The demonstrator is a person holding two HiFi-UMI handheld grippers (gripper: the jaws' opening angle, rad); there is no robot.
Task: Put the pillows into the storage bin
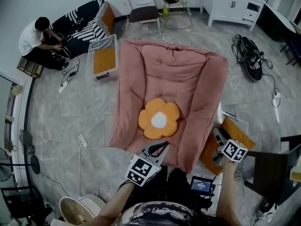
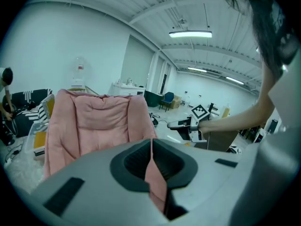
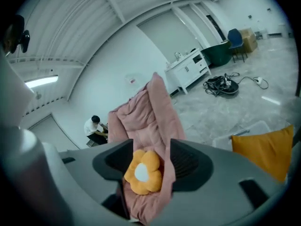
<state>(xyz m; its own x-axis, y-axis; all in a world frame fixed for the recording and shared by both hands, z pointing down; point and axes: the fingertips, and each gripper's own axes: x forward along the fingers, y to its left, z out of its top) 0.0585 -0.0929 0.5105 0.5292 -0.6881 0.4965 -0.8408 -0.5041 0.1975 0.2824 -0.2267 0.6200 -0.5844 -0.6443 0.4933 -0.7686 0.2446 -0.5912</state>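
An orange flower pillow (image 1: pixel 159 119) lies on the big pink lounger cushion (image 1: pixel 188 74) on the floor. The flower pillow (image 3: pixel 142 172) also shows through the gap of my right gripper's jaws. My left gripper (image 1: pixel 159 149) hovers over the lounger's near edge, shut, its tips meeting with only pink lounger (image 2: pixel 89 121) seen behind them. My right gripper (image 1: pixel 217 147) is open and empty, beside an orange square pillow (image 1: pixel 231 136) that rests in a clear storage bin (image 1: pixel 242 125) at the right. In the right gripper view, that orange pillow (image 3: pixel 263 147) stands upright in the bin (image 3: pixel 244 128).
A second clear bin (image 1: pixel 104 55) with an orange pillow in it sits at the lounger's far left corner. Striped pillows (image 1: pixel 87 29) lie on a black sofa, where a person (image 1: pixel 35 39) sits on the floor. Cables (image 1: pixel 70 126), shoes (image 1: pixel 249 55), a chair (image 1: pixel 143 8) and a white cabinet (image 1: pixel 233 6) ring the area.
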